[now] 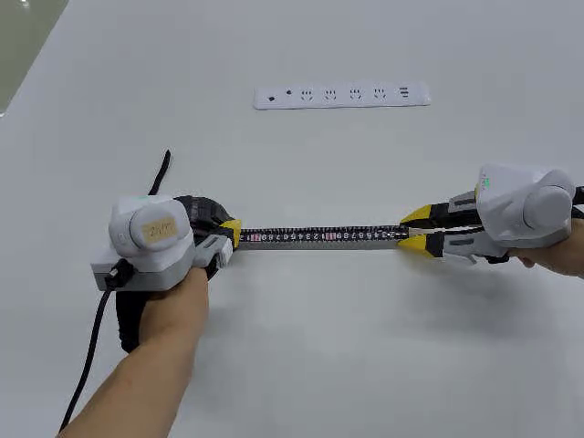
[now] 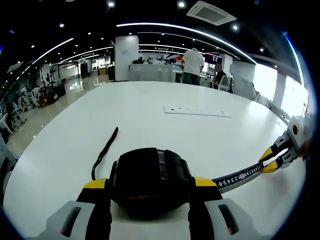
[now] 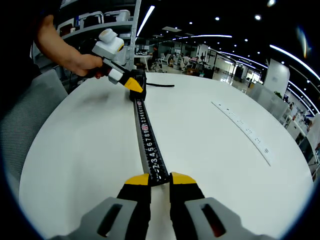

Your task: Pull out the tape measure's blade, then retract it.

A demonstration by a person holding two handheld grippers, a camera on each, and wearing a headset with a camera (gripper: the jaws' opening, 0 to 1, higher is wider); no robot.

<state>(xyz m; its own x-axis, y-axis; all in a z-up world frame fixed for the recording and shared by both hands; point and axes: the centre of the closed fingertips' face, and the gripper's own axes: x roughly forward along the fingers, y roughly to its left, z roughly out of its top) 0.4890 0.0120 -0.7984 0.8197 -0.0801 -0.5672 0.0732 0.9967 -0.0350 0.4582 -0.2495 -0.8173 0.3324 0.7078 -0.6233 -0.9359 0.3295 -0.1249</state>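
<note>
My left tongs (image 1: 222, 240) are clamped on the black case (image 2: 150, 167), one yellow-tipped jaw against each side. The case sits low on the tabletop (image 1: 365, 356) in front of my left hand (image 1: 173, 306). A black cable (image 1: 91, 347) trails from that gripper toward me.

The blade (image 1: 319, 235) is pulled out of the case to my right, a dark strip with white numbers running straight just above the tabletop. My right tongs (image 3: 160, 178) are closed on its free end and pinch it between the yellow tips. My right hand (image 1: 558, 255) is behind them at the edge of the head view. The two pairs of tongs face each other along the blade, well apart.

Beyond the case, a thin black strap (image 2: 105, 150) lies on the tabletop and runs away from me. Farther back, a white power strip (image 1: 342, 95) lies flat, roughly parallel to the blade and well clear of it.

Past the far edge of the tabletop, the left gripper view shows an open office with ceiling lights and a person in a white shirt (image 2: 192, 62) standing.
</note>
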